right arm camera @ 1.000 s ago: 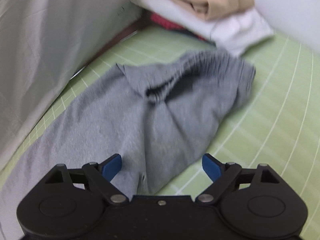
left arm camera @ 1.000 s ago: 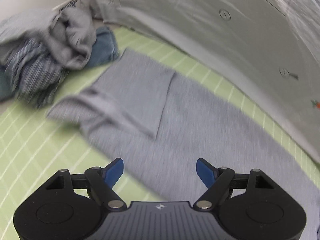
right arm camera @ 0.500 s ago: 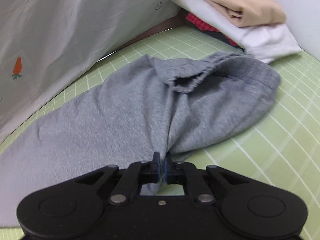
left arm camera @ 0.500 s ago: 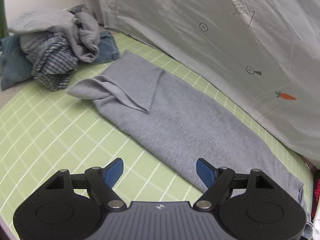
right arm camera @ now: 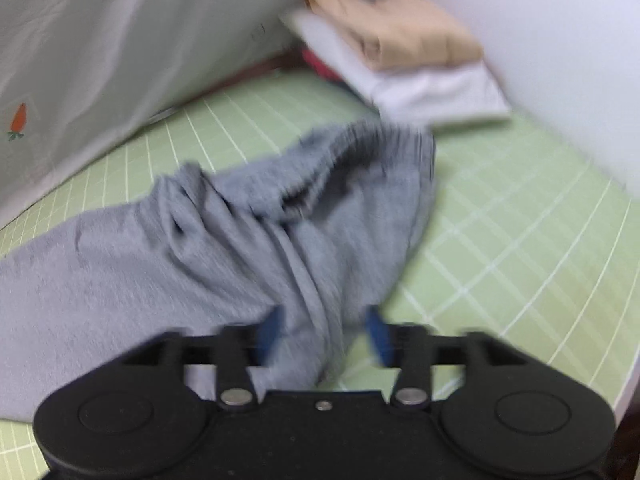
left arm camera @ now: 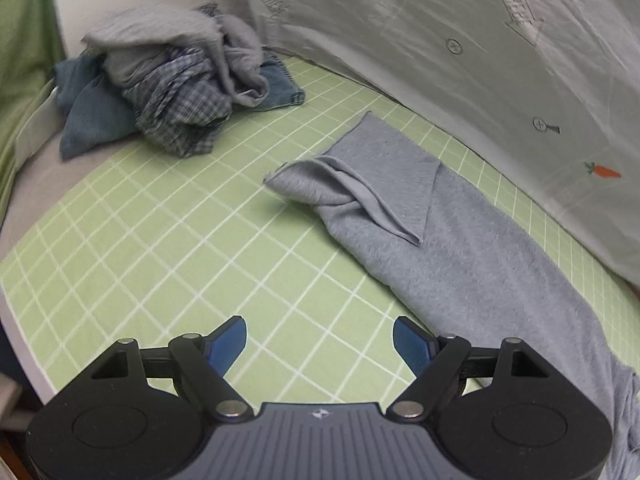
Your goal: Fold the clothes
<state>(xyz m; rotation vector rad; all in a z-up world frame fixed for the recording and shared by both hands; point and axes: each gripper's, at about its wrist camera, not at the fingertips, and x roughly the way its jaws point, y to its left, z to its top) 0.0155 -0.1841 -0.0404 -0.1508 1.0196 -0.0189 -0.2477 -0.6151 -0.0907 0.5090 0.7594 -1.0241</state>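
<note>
Your left claw (left arm camera: 319,338): wide open, empty, over the green grid mat (left arm camera: 160,240).
Your right claw (right arm camera: 324,330): jaws just opened; soft grey fleece trousers (right arm camera: 224,248) bunched between, not pinched.
Trousers: long, lying along the mat's far side; hem folded back.
Far left: crumpled clothes pile (left arm camera: 172,92).

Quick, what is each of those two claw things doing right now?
Left gripper: open, empty, above the green mat.
Right gripper: just opened; grey trousers lie loose between its fingers.
</note>
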